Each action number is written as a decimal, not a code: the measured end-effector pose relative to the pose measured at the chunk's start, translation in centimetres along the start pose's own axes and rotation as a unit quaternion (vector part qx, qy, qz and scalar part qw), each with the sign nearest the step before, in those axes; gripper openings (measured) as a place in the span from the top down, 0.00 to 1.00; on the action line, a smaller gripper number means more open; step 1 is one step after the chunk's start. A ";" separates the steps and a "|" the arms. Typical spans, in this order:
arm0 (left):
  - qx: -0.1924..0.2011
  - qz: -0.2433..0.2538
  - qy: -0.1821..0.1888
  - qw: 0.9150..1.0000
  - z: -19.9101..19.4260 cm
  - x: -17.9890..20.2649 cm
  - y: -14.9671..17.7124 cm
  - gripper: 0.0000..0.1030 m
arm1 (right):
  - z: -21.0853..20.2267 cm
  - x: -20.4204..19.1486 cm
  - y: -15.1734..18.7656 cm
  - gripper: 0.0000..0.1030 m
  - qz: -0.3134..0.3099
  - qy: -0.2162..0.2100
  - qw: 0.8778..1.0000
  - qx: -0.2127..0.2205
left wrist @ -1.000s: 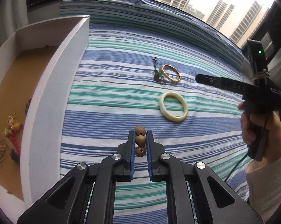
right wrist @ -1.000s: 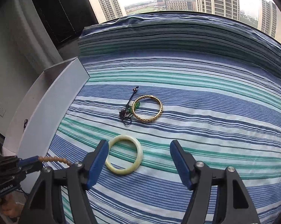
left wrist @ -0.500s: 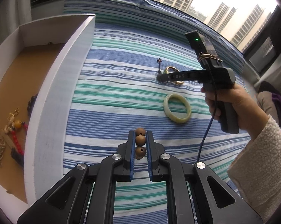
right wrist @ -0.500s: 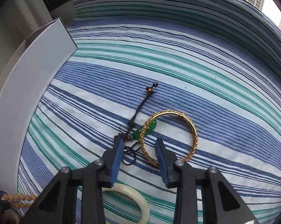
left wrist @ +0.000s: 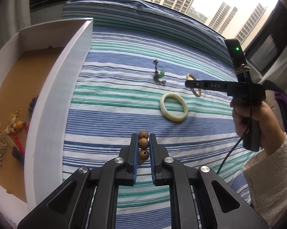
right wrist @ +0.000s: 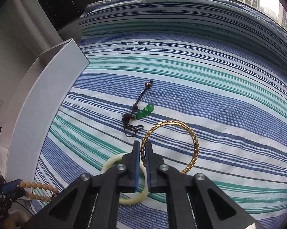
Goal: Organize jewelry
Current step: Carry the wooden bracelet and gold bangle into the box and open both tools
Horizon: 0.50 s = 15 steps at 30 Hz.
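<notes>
My left gripper (left wrist: 143, 139) is shut on a string of brown wooden beads (left wrist: 143, 143), held over the striped bedspread next to the white box (left wrist: 53, 99); the rest of the strand (right wrist: 38, 187) trails from it. My right gripper (right wrist: 143, 148) is closing its jaws on the near rim of the gold bangle (right wrist: 195, 145), and the pads press on it. In the left wrist view the gold bangle (left wrist: 196, 93) stands tilted on edge at the right gripper (left wrist: 187, 84). A pale jade bangle (left wrist: 173, 109) lies flat just beside it. A green pendant on a dark cord (right wrist: 145, 110) lies beyond.
The white box has a tan floor holding several pieces of jewellery (left wrist: 6, 133): gold rings, red beads, dark beads. Its tall wall (right wrist: 38, 110) borders the bedspread's left side. A person's hand in a fleecy sleeve (left wrist: 258, 126) holds the right gripper, with a cable hanging below.
My right gripper went forward past the jade bangle, dropped to the gold bangle and closed on its rim, pulling it away from the green pendant. The left gripper stayed still with the beads.
</notes>
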<state>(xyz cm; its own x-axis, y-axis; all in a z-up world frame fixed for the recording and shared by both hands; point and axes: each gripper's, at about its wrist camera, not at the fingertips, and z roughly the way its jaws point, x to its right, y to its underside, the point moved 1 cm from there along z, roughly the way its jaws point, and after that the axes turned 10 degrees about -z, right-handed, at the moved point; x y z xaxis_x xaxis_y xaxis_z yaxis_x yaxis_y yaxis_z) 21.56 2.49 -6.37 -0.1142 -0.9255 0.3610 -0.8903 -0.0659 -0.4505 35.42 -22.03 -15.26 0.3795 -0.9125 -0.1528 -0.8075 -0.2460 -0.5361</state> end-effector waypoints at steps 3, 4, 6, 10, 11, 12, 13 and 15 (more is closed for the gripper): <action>0.003 -0.001 0.011 1.000 -1.1 0.4 0.5 0.91 | -1.9 -1.1 1.7 0.95 -0.013 -0.018 1.000 0.002; 0.002 -0.004 0.017 1.000 -1.5 0.4 0.6 0.91 | -2.4 -1.6 2.4 0.95 -0.020 -0.025 0.999 0.003; 0.002 -0.011 0.033 0.999 -2.7 0.6 0.7 0.91 | -3.4 -2.8 3.0 0.95 -0.031 -0.036 0.999 0.006; 0.013 -0.015 0.057 0.998 -6.1 0.7 0.1 0.91 | -6.1 -6.0 2.9 0.95 -0.058 -0.056 0.996 0.024; 0.016 -0.014 0.060 0.998 -7.1 0.6 -0.2 0.91 | -6.8 -7.0 2.6 0.95 -0.067 -0.059 0.996 0.031; 0.020 -0.011 0.061 0.998 -8.2 0.5 -0.6 0.91 | -7.7 -8.2 2.3 0.95 -0.077 -0.061 0.994 0.039; 0.028 -0.009 0.059 0.998 -9.5 0.2 -1.0 0.91 | -8.6 -9.3 2.0 0.95 -0.088 -0.064 0.993 0.047; 0.042 -0.006 0.052 0.998 -11.9 -0.6 -2.1 0.91 | -10.1 -11.8 1.0 0.95 -0.108 -0.068 0.990 0.062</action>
<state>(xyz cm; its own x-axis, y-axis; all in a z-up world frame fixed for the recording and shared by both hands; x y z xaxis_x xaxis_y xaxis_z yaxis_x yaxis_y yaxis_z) 18.25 7.65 4.11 -0.1539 -0.8808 0.4478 -0.8522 -0.1110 -0.5113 25.61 -14.76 -5.63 0.6012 -0.7886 -0.1293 -0.6422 -0.3805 -0.6654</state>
